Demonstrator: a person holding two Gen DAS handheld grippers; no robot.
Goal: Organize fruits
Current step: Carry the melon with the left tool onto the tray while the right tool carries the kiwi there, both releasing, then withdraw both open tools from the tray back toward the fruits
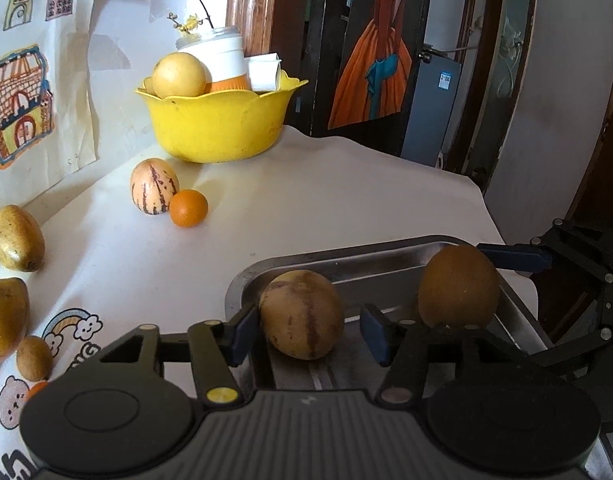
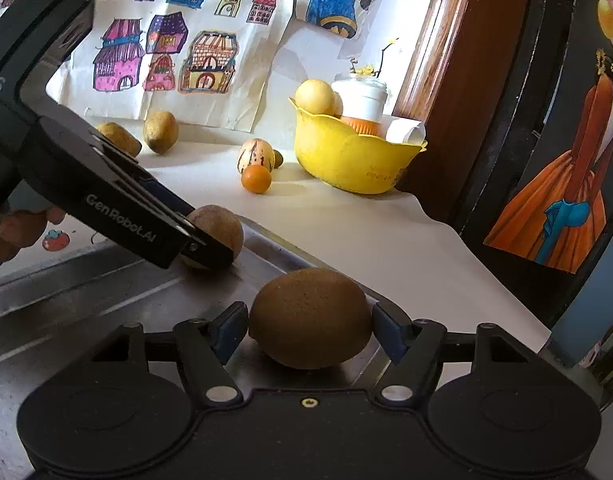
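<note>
Releasing: two fruits onto the metal tray, one from each tool.
Left tool: spread; striped melon between the pads, touching the left pad, clear gap at the right pad; resting on the tray floor.
Right tool: spread slightly wider than the kiwi; pads just beside its two ends, whether the left one still touches, cannot tell; fruit sitting on the tray near the far rim.
Doing it well: widening both a little more, then drawing straight back along the fingers, no sideways sweep, so neither round fruit gets nudged and rolls.
Risk: likely rolling of the kiwi toward the tray rim; melon pushed by the touching pad.
Ahead of the left tool, on the table: second striped melon, small orange, yellow bowl beyond.
Left of the left tool: brown-yellow fruits, not yet on the tray.
</note>
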